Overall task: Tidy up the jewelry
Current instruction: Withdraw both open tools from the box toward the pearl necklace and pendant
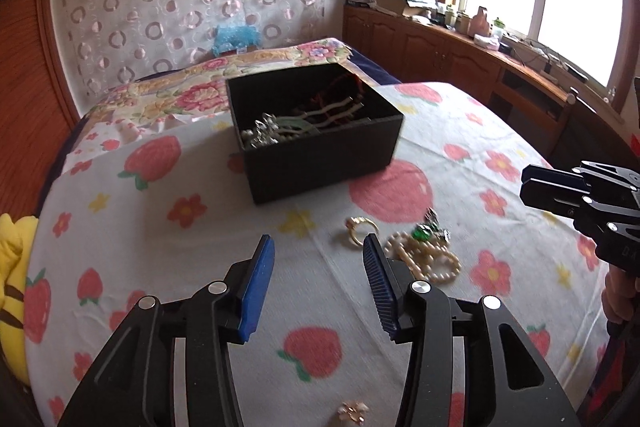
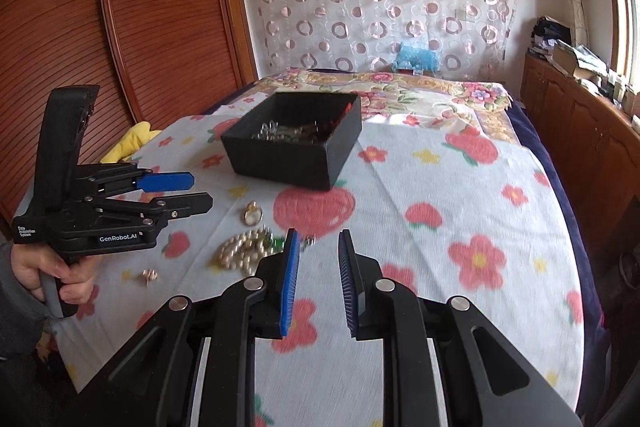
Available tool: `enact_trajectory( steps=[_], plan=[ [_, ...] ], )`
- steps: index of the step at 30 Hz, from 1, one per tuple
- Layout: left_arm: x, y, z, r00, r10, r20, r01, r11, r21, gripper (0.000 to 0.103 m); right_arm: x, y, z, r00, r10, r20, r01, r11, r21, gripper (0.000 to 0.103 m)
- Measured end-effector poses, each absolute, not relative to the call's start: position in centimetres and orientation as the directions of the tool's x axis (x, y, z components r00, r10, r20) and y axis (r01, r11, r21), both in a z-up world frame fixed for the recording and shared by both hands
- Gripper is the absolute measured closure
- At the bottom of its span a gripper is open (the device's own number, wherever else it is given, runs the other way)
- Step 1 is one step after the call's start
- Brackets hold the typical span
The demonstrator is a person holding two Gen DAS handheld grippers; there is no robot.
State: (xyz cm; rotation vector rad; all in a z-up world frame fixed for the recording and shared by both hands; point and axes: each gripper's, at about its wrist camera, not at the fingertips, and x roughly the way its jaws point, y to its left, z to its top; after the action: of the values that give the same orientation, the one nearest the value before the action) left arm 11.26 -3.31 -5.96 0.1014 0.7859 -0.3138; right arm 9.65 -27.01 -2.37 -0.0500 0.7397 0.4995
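- The left gripper [image 1: 318,247] is held above the strawberry-print sheet [image 1: 120,227], on the near side of the black box [image 1: 320,163]; its blue pads are spread wide and nothing is held between them.
- The right gripper [image 2: 318,241] is also held over the sheet in front of the box, its pads parted by a moderate gap with nothing between them.
- The open black box stands on the sheet, with silver pieces and hairpins [image 1: 320,117] seen lying inside.
- A gold ring [image 1: 362,229] lies in front of the box; just beside the ring, a pearl strand [image 1: 428,255] is tangled with a green-stoned piece [image 1: 423,231].
- A small pink flower piece [image 1: 352,411] lies farther from the box, beneath the left gripper.
- A yellow plush [image 2: 130,145] is seen left of the box at the sheet's edge.
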Motion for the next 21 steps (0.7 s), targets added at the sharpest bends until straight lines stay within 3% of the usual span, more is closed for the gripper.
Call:
enact_trajectory(
  steps=[21],
  plan=[
    [9.7,-7.7,-7.2,0.593,-0.295,-0.749,0.416,0.909,-0.028,0.059,5.6,-27.0,-5.9,0.595,0.375,-0.711,-0.412,0.902,0.13,0.074]
  ],
)
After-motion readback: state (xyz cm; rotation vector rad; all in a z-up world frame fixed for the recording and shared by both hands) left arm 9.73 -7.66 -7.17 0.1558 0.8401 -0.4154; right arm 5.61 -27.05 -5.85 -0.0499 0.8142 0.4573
